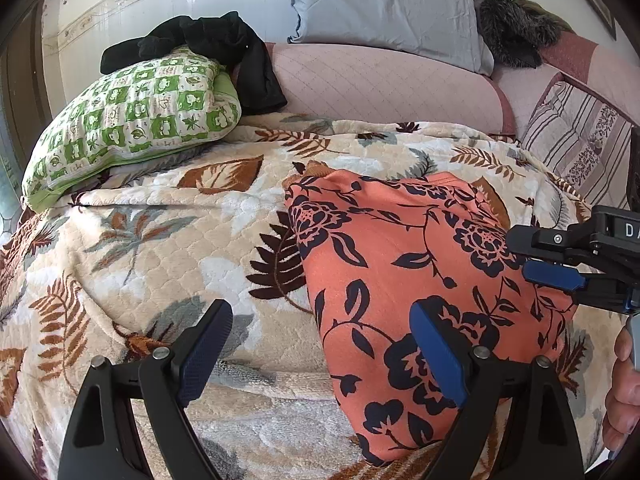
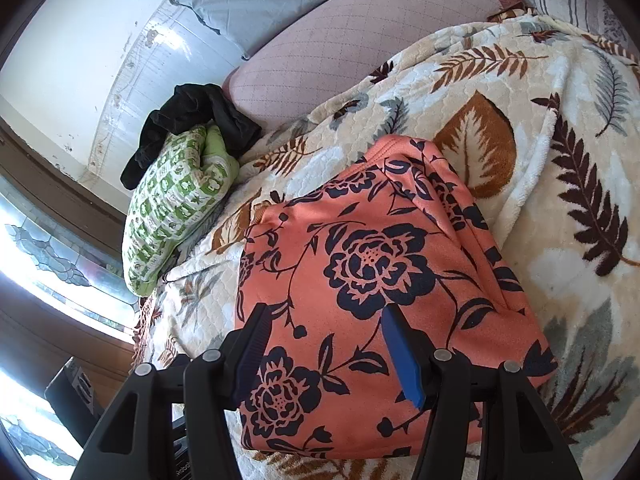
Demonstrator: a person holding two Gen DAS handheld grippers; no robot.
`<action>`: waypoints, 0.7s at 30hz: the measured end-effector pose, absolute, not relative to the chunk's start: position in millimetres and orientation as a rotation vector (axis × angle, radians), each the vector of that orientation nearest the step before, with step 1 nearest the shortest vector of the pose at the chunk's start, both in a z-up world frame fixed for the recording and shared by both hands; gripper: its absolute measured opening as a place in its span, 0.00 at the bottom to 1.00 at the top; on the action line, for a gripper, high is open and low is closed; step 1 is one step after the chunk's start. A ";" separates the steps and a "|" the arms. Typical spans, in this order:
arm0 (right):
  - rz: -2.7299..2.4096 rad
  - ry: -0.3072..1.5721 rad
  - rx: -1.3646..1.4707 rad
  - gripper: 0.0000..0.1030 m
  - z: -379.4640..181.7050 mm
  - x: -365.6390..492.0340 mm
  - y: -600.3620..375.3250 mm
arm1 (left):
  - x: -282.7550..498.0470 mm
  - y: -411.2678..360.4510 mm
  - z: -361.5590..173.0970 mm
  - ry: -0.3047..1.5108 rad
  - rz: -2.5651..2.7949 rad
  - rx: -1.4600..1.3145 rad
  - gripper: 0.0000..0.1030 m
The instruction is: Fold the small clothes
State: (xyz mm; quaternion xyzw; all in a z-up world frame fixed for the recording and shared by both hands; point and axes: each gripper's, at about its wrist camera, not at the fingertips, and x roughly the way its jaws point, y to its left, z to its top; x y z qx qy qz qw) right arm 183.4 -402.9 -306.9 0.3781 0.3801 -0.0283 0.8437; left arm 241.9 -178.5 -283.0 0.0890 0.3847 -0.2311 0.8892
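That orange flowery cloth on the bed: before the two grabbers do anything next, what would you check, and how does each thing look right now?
1. Orange floral garment lies on the leaf blanket, already folded over: ok.
2. Left gripper open, holding nothing: ok.
3. Right gripper open above the cloth: ok.
4. Garment edges lined up: not ok; layers are offset at the far corner.
5. Green pillow and black clothing apart from the garment: ok.
6. Whether another fold is needed: cannot tell.
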 end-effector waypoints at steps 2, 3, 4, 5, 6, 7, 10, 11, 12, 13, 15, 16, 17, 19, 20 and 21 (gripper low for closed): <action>-0.094 0.857 0.792 0.59 -315.0 186.9 -403.5 | 241.9 -179.8 -284.5 0.804 -0.480 0.190 0.88; -0.111 0.900 0.795 0.59 -322.3 189.5 -404.2 | 241.7 -180.3 -285.2 0.805 -0.480 0.194 0.88; -0.112 0.932 0.810 0.60 -330.1 191.2 -405.1 | 241.6 -180.9 -285.9 0.806 -0.480 0.198 0.88; -0.105 0.943 0.824 0.60 -333.8 191.8 -405.5 | 241.6 -181.3 -286.5 0.808 -0.479 0.201 0.88; -0.107 0.936 0.822 0.59 -332.7 191.2 -405.7 | 241.6 -181.5 -287.0 0.810 -0.478 0.204 0.88; -0.106 0.935 0.815 0.59 -331.2 190.8 -405.0 | 241.7 -181.5 -287.4 0.812 -0.478 0.205 0.88; -0.107 0.934 0.812 0.59 -331.5 189.9 -404.2 | 241.8 -180.9 -287.7 0.814 -0.478 0.204 0.88; -0.105 0.933 0.812 0.59 -331.3 189.7 -404.2 | 241.8 -180.7 -287.6 0.814 -0.478 0.203 0.88; -0.104 0.933 0.815 0.59 -331.4 189.5 -404.5 | 241.9 -180.6 -287.8 0.813 -0.478 0.202 0.88; -0.104 0.932 0.819 0.59 -331.7 189.3 -404.7 | 242.1 -180.5 -287.9 0.815 -0.478 0.202 0.88; -0.105 0.933 0.819 0.59 -331.6 189.2 -404.6 | 242.5 -180.3 -288.3 0.818 -0.478 0.203 0.88; -0.106 0.934 0.814 0.59 -330.7 189.4 -404.3 | 242.3 -180.5 -288.4 0.818 -0.478 0.204 0.88; -0.107 0.934 0.811 0.59 -330.3 189.7 -403.6 | 242.2 -180.7 -288.5 0.819 -0.479 0.204 0.88; -0.107 0.932 0.812 0.59 -329.9 189.4 -403.3 | 242.0 -181.5 -288.6 0.820 -0.480 0.206 0.88; -0.106 0.929 0.815 0.59 -329.2 189.3 -403.2 | 241.8 -181.7 -288.7 0.819 -0.480 0.208 0.88; -0.103 0.920 0.818 0.60 -327.9 188.7 -403.4 | 241.3 -181.9 -288.7 0.819 -0.480 0.209 0.88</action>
